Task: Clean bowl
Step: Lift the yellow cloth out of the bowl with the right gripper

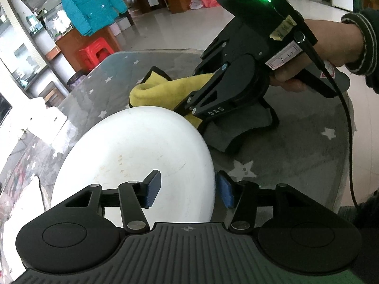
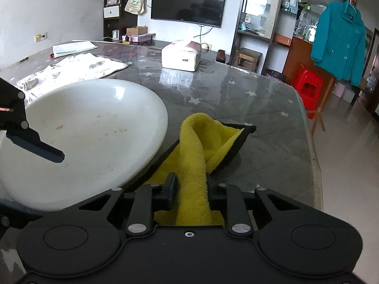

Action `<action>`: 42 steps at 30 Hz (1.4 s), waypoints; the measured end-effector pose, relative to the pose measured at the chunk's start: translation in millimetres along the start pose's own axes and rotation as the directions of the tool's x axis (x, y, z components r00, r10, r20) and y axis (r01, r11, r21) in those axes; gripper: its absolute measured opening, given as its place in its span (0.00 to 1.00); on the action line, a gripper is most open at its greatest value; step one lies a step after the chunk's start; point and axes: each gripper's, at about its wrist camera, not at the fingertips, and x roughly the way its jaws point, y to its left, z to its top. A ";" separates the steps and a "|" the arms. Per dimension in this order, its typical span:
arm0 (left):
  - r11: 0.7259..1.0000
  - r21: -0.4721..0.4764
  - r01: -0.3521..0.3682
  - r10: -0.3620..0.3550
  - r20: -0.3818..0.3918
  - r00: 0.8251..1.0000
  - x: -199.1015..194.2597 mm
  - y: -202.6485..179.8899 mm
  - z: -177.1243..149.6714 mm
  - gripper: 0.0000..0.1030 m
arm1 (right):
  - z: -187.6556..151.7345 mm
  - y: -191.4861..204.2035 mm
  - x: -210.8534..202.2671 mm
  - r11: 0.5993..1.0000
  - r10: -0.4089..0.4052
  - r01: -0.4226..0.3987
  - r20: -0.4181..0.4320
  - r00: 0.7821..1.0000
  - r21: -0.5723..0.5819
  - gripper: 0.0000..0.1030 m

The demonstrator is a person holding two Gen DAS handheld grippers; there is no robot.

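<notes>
The left gripper [image 1: 188, 190] grips the rim of the white bowl [image 1: 132, 156]. Beyond the bowl, the right gripper [image 1: 189, 111] clamps a yellow cloth [image 1: 163, 90] just beside its far rim

The left wrist view is taken from just behind the left gripper [image 1: 188, 190], close over the tilted white bowl [image 1: 132, 156], and is faced across the star-patterned table [image 1: 296, 146] toward the right gripper [image 1: 189, 108], a teal jacket [image 1: 91, 4] and a red stool [image 1: 97, 54]. The right wrist view is taken from just behind the right gripper [image 2: 190, 187], low and near the yellow cloth [image 2: 196, 151], and is faced across the same table [image 2: 236, 90] toward a wall-mounted television [image 2: 188, 2]. The bowl [image 2: 90, 127], the cloth [image 1: 163, 90], the tabletop, the jacket [image 2: 338, 42] and the stool [image 2: 308, 90] are shared by both views, and one finger of the left gripper [image 2: 35, 145] is caught at the left edge of the right view.
</notes>
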 end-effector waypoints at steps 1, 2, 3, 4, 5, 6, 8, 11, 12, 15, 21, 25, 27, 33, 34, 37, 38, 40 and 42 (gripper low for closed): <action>1.000 -0.002 0.002 -0.002 0.003 1.000 0.0 0.5 0.1 0.52 | -0.9 -0.3 -1.7 1.000 -0.003 0.003 -0.001 1.000 -0.001 0.20; 1.000 -0.004 0.003 -0.003 0.007 1.000 -0.4 0.4 0.4 0.52 | -1.6 -0.6 -2.3 1.000 -0.004 0.004 -0.002 1.000 -0.001 0.20; 1.000 -0.005 0.003 -0.003 0.009 1.000 -0.6 0.3 0.7 0.52 | -3.1 -1.4 -4.3 1.000 -0.008 0.008 -0.005 1.000 -0.001 0.20; 1.000 -0.006 0.004 -0.004 0.011 1.000 -0.9 0.0 1.1 0.52 | -5.6 -2.4 -7.5 1.000 -0.013 0.013 -0.008 1.000 -0.001 0.20; 1.000 -0.006 0.001 -0.001 0.013 1.000 -1.2 -0.9 1.6 0.52 | -6.0 -2.6 -8.5 1.000 -0.015 0.015 -0.009 1.000 -0.002 0.20; 1.000 -0.006 -0.001 0.001 0.015 1.000 -1.6 -1.8 2.1 0.52 | -7.5 -2.9 -10.7 1.000 -0.020 0.020 -0.011 1.000 -0.003 0.20; 1.000 -0.008 0.002 -0.002 0.020 1.000 -2.1 -2.9 2.4 0.52 | -12.5 -3.3 -16.8 0.999 -0.033 0.033 -0.016 0.999 -0.005 0.20; 1.000 -0.015 0.003 -0.003 0.027 1.000 -2.9 -4.7 3.3 0.52 | -23.3 -2.2 -29.0 0.998 -0.055 0.055 -0.022 0.998 0.000 0.20; 1.000 -0.018 0.003 -0.003 0.028 1.000 -2.8 -4.9 3.5 0.52 | -26.4 -1.5 -32.5 0.998 -0.058 0.058 -0.023 0.998 0.004 0.20; 1.000 -0.026 0.000 0.001 0.027 1.000 -1.5 -5.0 4.5 0.52 | -34.2 0.6 -39.8 0.997 -0.066 0.066 -0.020 0.998 0.028 0.20; 0.998 -0.057 -0.007 0.008 0.027 1.000 1.4 -3.9 5.6 0.52 | -46.8 8.6 -48.9 0.994 -0.102 0.102 0.000 0.995 0.037 0.20; 0.998 -0.069 -0.012 0.014 0.024 1.000 3.5 -1.4 5.2 0.52 | -48.0 8.1 -48.0 0.992 -0.109 0.108 0.008 0.994 0.071 0.21; 0.997 -0.081 -0.012 0.014 0.018 1.000 6.5 2.7 6.3 0.52 | -49.0 9.2 -47.2 0.991 -0.115 0.113 0.016 0.993 0.077 0.21; 0.996 -0.088 -0.020 0.021 0.009 1.000 10.5 7.4 9.1 0.48 | -50.2 8.5 -45.6 0.988 -0.120 0.117 0.026 0.992 0.098 0.21; 0.996 -0.088 -0.022 0.023 0.008 1.000 11.2 7.4 9.4 0.47 | -49.9 8.3 -45.5 0.988 -0.120 0.116 0.026 0.992 0.103 0.21; 0.996 -0.092 -0.021 0.022 0.006 1.000 12.3 7.9 8.7 0.45 | -50.4 8.4 -45.7 0.987 -0.120 0.116 0.029 0.992 0.111 0.21; 0.995 -0.098 -0.019 0.019 0.006 1.000 12.3 8.6 8.1 0.43 | -50.8 8.6 -46.1 0.987 -0.121 0.117 0.030 0.992 0.112 0.21; 0.994 -0.107 -0.015 0.015 0.006 1.000 11.8 9.7 6.9 0.36 | -51.0 8.5 -46.2 0.986 -0.123 0.118 0.032 0.992 0.115 0.21; 0.994 -0.112 -0.013 0.014 0.006 1.000 10.9 10.3 6.2 0.36 | -51.1 8.3 -46.0 0.986 -0.123 0.118 0.034 0.992 0.117 0.21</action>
